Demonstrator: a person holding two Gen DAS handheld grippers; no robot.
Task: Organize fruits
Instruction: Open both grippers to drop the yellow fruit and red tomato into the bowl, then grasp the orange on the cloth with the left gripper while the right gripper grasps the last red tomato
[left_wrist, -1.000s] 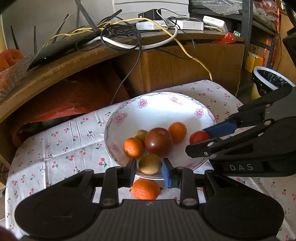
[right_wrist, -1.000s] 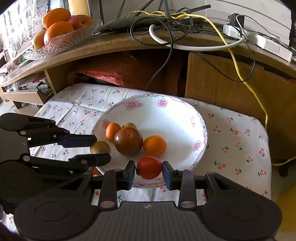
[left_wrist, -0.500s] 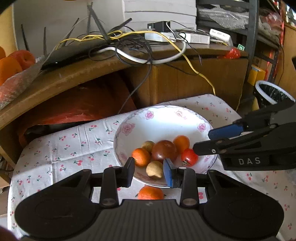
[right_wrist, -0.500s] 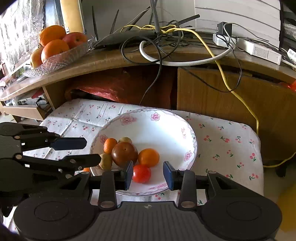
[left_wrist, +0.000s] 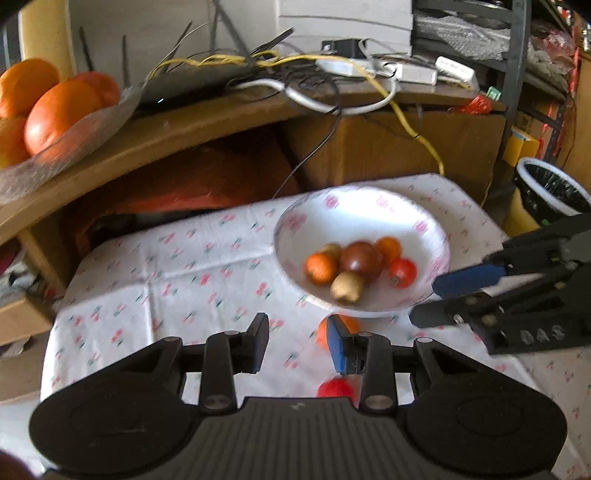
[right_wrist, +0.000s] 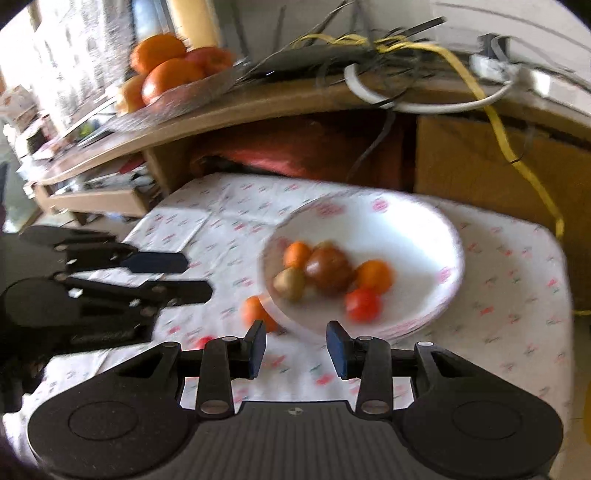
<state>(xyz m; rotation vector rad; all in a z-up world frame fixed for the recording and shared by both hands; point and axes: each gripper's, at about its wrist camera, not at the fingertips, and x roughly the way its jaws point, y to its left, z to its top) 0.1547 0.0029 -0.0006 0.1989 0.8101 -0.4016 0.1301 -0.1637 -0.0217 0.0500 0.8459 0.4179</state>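
Observation:
A white flowered bowl (left_wrist: 369, 214) (right_wrist: 413, 229) on the cherry-print cloth holds several fruits: a dark red tomato (left_wrist: 360, 256) (right_wrist: 328, 267), two small oranges, a red tomato (left_wrist: 402, 272) (right_wrist: 364, 304) and a kiwi (left_wrist: 346, 286) (right_wrist: 290, 283). Outside the bowl, an orange (left_wrist: 349, 325) (right_wrist: 255, 312) lies against its near rim and a small red fruit (left_wrist: 336, 387) (right_wrist: 203, 341) sits closer in. My left gripper (left_wrist: 297, 341) is open and empty, short of the bowl. The right gripper (right_wrist: 295, 349) is also open and empty, near the bowl's front.
A wooden shelf (left_wrist: 155, 136) behind the table carries tangled cables and a glass dish of large oranges (left_wrist: 55, 110) (right_wrist: 166, 77). A bin lined with a black bag (left_wrist: 550, 188) stands to the right. The cloth (left_wrist: 166, 266) left of the bowl is bare.
Both grippers have pulled back and up from the bowl, open. The red tomato the right gripper framed now lies in the bowl. A small red fruit has come into view on the cloth.

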